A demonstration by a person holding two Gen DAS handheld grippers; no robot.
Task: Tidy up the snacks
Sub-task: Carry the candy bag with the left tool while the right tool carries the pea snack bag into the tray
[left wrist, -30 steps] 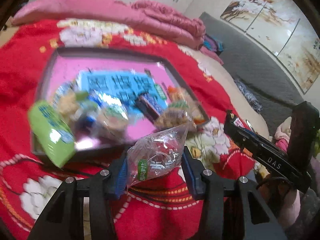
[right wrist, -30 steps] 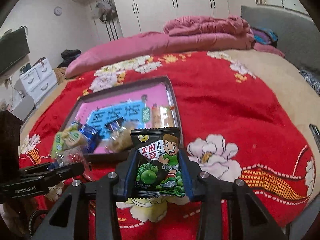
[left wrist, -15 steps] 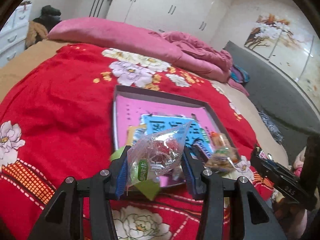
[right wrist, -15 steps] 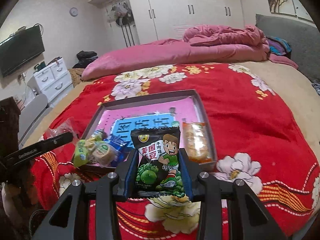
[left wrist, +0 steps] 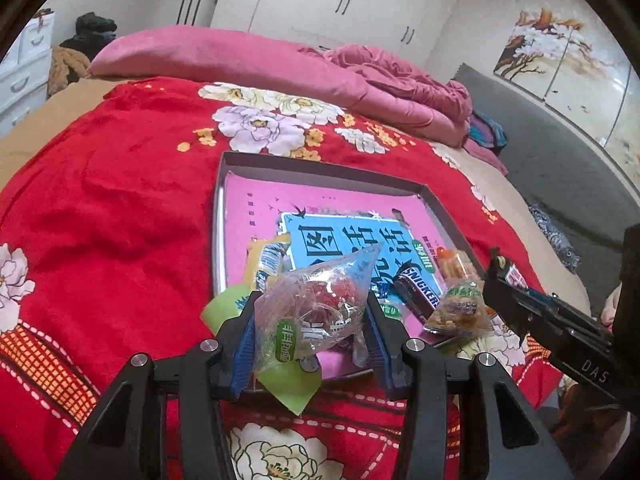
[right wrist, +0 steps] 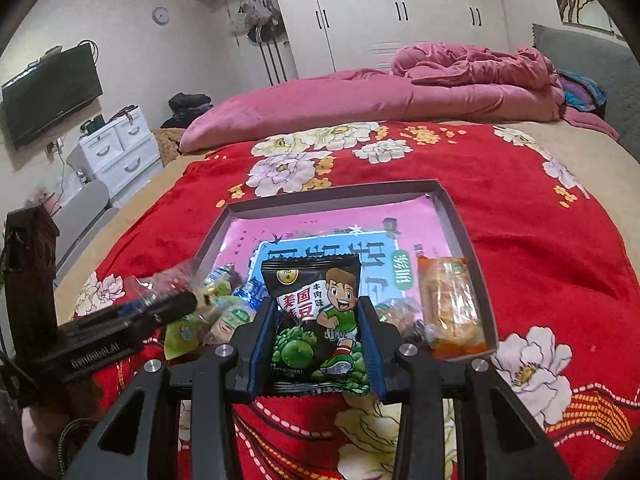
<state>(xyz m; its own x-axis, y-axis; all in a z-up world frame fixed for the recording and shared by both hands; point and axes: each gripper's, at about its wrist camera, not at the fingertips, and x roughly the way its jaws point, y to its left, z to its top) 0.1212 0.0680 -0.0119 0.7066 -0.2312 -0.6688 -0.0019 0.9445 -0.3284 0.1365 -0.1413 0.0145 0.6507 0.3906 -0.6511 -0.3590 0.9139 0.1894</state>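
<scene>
My left gripper (left wrist: 310, 332) is shut on a clear bag of red snacks (left wrist: 316, 308), held above the near edge of a shallow grey tray (left wrist: 320, 168) with a pink and blue liner. My right gripper (right wrist: 316, 332) is shut on a black and green pea snack packet (right wrist: 316, 312), also over the tray's (right wrist: 452, 208) near edge. In the tray lie a Snickers bar (left wrist: 418, 294), a green packet (left wrist: 288, 384), an orange wafer pack (right wrist: 450, 308) and several other small snacks. The left gripper shows at the left of the right wrist view (right wrist: 160, 308); the right gripper's body shows at the right of the left wrist view.
The tray sits on a red flowered blanket (left wrist: 120, 208) on a bed. A pink quilt (right wrist: 400, 96) lies at the far end. White drawers (right wrist: 116, 152) and a wall TV (right wrist: 52, 92) stand to the left, wardrobes behind.
Both grippers have pulled back and levelled, keeping their packets. The tray now sits further ahead and more squarely in both views.
</scene>
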